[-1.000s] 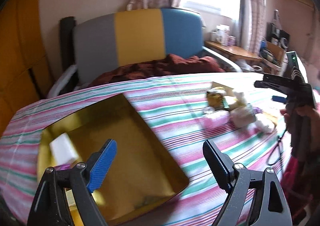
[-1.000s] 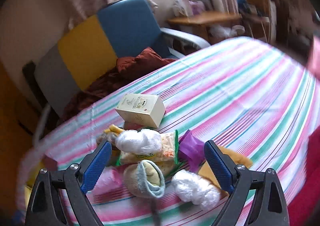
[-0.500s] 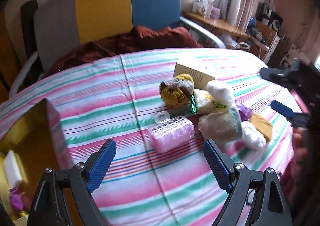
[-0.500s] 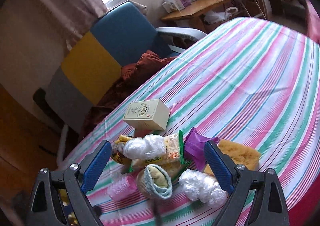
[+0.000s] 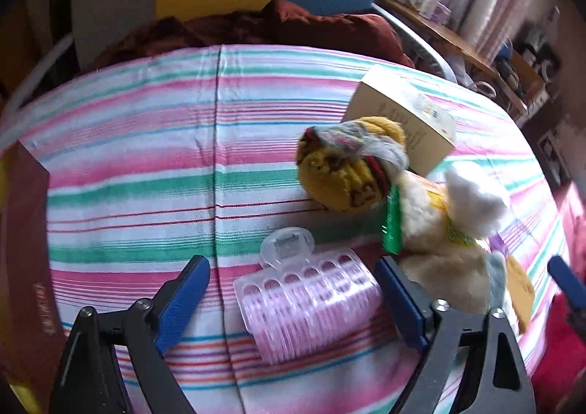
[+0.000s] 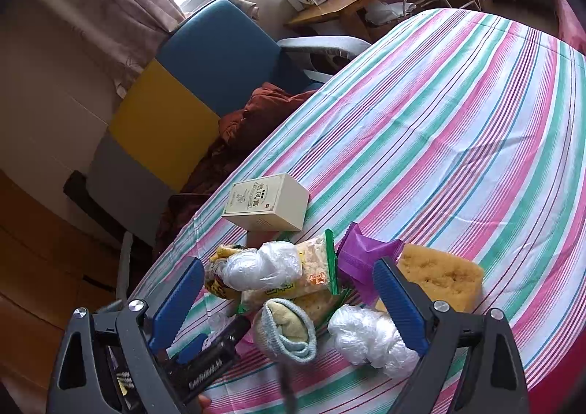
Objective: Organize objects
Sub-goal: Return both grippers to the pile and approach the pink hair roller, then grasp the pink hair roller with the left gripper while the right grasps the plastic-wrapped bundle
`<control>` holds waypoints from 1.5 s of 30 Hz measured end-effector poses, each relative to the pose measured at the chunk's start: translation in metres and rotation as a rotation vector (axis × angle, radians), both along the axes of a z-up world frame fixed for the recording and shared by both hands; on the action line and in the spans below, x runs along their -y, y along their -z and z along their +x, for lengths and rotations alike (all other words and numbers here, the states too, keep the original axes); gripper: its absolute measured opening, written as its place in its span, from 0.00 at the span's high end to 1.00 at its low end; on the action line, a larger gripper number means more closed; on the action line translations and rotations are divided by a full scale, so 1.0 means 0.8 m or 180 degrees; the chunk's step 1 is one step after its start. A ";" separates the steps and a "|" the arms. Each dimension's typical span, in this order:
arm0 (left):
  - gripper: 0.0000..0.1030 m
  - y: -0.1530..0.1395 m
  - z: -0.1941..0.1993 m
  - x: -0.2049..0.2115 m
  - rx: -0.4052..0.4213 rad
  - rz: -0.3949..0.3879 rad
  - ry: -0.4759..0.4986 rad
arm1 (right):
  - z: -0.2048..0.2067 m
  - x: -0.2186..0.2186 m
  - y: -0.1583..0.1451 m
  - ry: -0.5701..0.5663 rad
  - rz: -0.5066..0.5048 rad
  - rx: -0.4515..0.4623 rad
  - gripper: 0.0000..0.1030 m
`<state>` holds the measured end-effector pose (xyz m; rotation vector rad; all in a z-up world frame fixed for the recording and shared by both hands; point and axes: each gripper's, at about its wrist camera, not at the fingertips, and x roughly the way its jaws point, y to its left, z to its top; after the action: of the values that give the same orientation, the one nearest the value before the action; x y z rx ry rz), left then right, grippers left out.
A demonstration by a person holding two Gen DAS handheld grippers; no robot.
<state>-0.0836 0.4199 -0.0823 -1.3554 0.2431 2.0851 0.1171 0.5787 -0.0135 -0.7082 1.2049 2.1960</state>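
Hovering left claw (image 5: 291, 298), jaws wide, around pink ribbed hair roller (image 5: 307, 308) lying on striped tabletop (image 5: 146, 165) | clear clip (image 5: 287, 243) attached | right claw (image 6: 289, 295) wide, empty

We see wide bare striped worktop (image 5: 154, 143) to the left of the pile, nothing on it until the dark red box wall (image 5: 25, 267) at the far left edge. Our left tool (image 5: 291, 300) stands with its jaws wide apart around the pink curler (image 5: 307, 308), free cloth on the left side, but the right jaw sits tight against the cream sock bundle (image 5: 439, 242). Behind, the mustard sock ball (image 5: 340, 172) and the cream carton (image 5: 410, 121) block the way. On the right side, the worktop beyond the yellow sponge (image 6: 439, 275) lies open. The plastic bag wad (image 6: 370, 340) and the blue-rimmed sock (image 6: 285, 329) crowd our right tool (image 6: 289, 300).
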 end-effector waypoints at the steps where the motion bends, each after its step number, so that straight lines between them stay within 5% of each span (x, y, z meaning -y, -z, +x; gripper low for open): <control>1: 0.20 0.001 0.000 0.002 -0.0042 0.0042 0.0001 | -0.002 0.000 0.001 -0.0013 -0.0005 0.0017 0.07; 2: 0.28 0.000 0.001 0.005 -0.0123 0.0056 0.0029 | -0.004 0.001 0.002 -0.0036 -0.0015 0.0031 0.07; 24: 0.28 0.002 0.137 0.103 -0.0903 0.0337 0.0860 | -0.040 0.022 0.019 -0.0314 0.0191 0.0587 0.07; 33: 0.30 0.013 0.138 0.104 -0.0864 0.0346 0.0881 | -0.054 0.040 0.010 -0.0381 0.0515 0.0782 0.07; 43: 0.30 0.016 0.136 0.115 -0.0815 0.0469 0.0857 | -0.125 0.036 0.021 -0.0582 0.0854 0.1137 0.08; 45: 0.30 0.015 0.135 0.115 -0.0814 0.0478 0.0857 | -0.125 0.028 0.032 -0.0603 0.0704 0.1134 0.32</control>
<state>0.0246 0.3276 -0.0946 -0.9130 0.3483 1.9998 0.0168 0.5561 -0.0393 -1.0982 0.7299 2.1858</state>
